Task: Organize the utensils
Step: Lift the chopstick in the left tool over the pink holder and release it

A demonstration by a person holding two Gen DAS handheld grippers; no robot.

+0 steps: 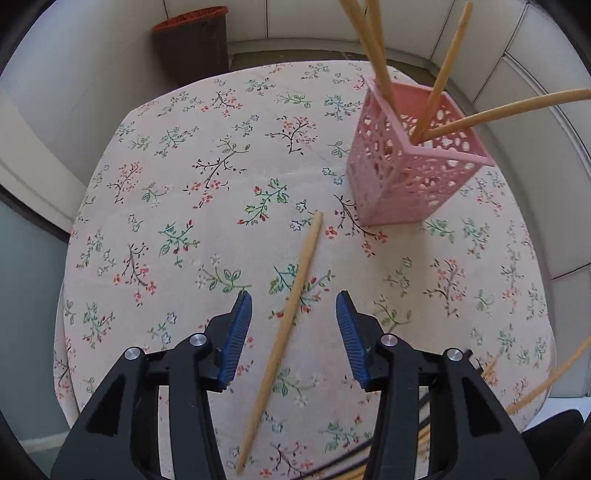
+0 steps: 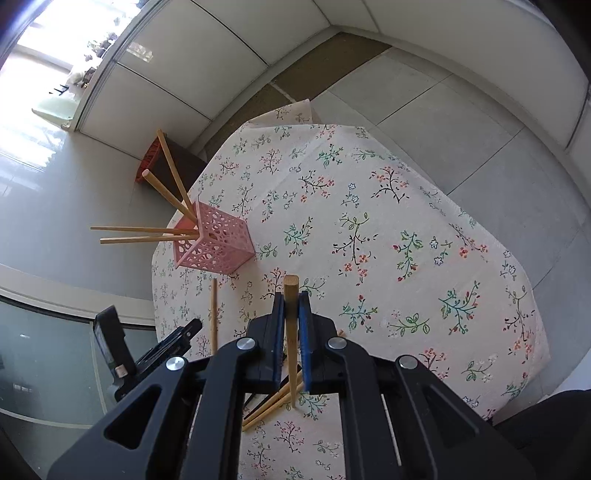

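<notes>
Between left gripper point(image 1: 293, 306) jaws: chopstick point(image 1: 284, 328) (untouched)

Both views are evenly lit by soft daylight, with faint shadows. The right wrist view shows an overexposed window point(image 2: 70, 55) at upper left and glare on the floor point(image 2: 40, 147) below it. Fisheye distortion bends wall panels point(image 1: 535, 92); dark vignetting fills corners. Focus is sharp.

A home setting, likely a sunroom or enclosed balcony: a desk under a cream floral-print tablecloth point(image 2: 388, 221), grey tiled floor point(image 2: 461, 122), white panelled walls point(image 1: 332, 18), a bright sunlit window point(image 2: 48, 48), and a dark wastebasket with an orange rim point(image 1: 192, 48) on the floor.
</notes>
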